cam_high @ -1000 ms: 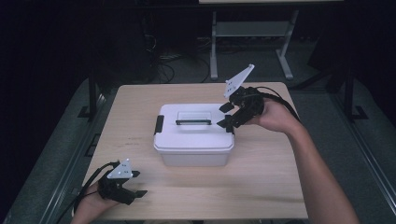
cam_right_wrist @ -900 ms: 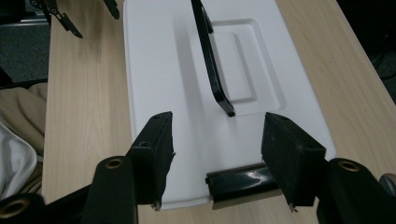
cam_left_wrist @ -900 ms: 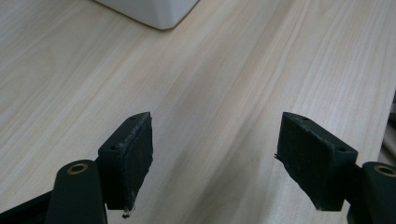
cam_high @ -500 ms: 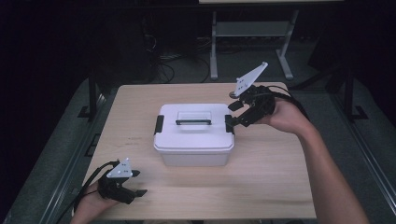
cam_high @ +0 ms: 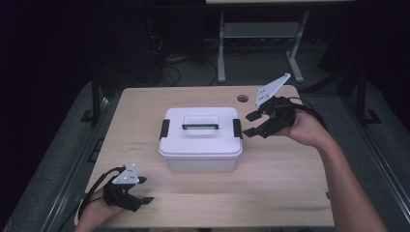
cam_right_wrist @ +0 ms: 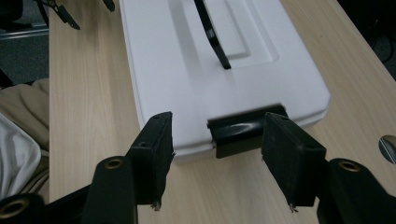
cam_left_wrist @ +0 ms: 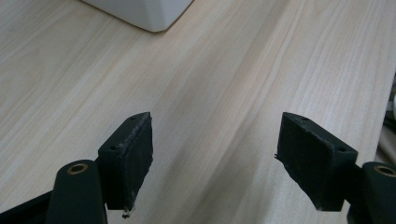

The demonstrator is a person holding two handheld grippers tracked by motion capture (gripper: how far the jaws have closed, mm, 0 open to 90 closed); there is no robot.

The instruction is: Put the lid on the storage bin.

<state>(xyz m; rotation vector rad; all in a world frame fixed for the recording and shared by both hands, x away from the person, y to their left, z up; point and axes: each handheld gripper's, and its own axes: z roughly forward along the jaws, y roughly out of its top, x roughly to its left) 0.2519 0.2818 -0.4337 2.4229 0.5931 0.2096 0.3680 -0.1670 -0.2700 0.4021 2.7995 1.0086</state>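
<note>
A white lidded box stands mid-table, with a black handle on top and a black latch at each end. My right gripper hovers just right of the right latch, open and pointing at it, with nothing gripped. In the right gripper view the latch shows between my right gripper's two pads, a little beyond them, with the lid behind. My left gripper rests near the table's front left corner, open. In its own view my left gripper has bare tabletop between the jaws and the box corner ahead.
The wooden table has a round cable hole at the back, right of centre. A metal stand is on the dark floor behind the table. Cables trail from both grippers.
My right gripper has drawn back to the right, from over the box's right end to just beside the latch. The left gripper has stayed put.
</note>
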